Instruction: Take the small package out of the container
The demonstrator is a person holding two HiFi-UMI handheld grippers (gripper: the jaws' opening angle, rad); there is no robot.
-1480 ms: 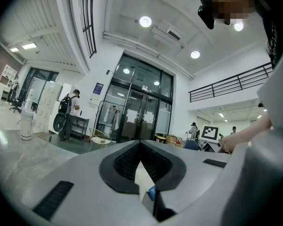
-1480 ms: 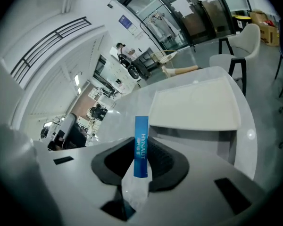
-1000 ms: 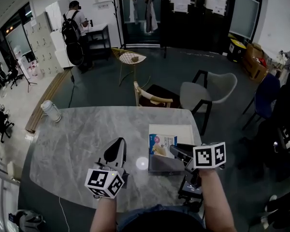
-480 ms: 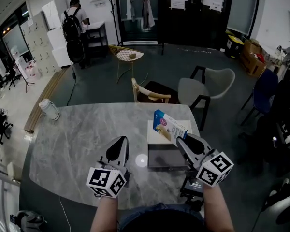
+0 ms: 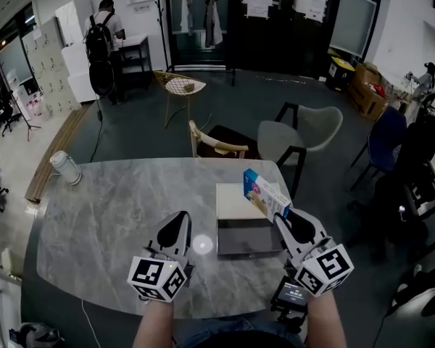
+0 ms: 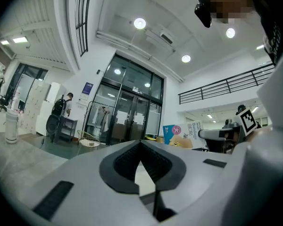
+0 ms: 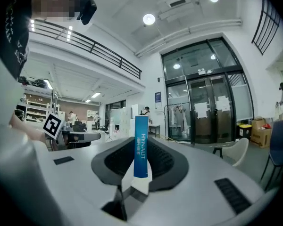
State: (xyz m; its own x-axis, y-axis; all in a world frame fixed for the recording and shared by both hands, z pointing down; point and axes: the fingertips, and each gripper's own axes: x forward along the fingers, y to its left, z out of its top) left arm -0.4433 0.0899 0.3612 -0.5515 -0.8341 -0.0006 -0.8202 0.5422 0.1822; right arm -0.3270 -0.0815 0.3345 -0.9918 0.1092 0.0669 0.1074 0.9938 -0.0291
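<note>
The small package (image 5: 267, 192), a blue and white box, hangs tilted in the air above the table's right side. My right gripper (image 5: 281, 216) is shut on its lower end. In the right gripper view its blue edge (image 7: 141, 147) stands upright between the pads. Just below and to the left sits the dark grey open container (image 5: 248, 238), with a white flat tray or lid (image 5: 235, 198) behind it. My left gripper (image 5: 180, 217) rests shut over the table left of the container, with nothing held. The left gripper view shows the package (image 6: 181, 135) off to the right.
The marble table (image 5: 109, 216) carries a white cylinder (image 5: 64, 167) at its far left corner. A small black device (image 5: 293, 294) lies at the near edge under my right arm. A wooden chair (image 5: 216, 145) and a grey chair (image 5: 299, 133) stand beyond the table. A person with a backpack (image 5: 101, 46) stands far off.
My right gripper has lifted the package from over the container, up and to the right, and the package now tilts in the air. The left gripper has stayed in place.
</note>
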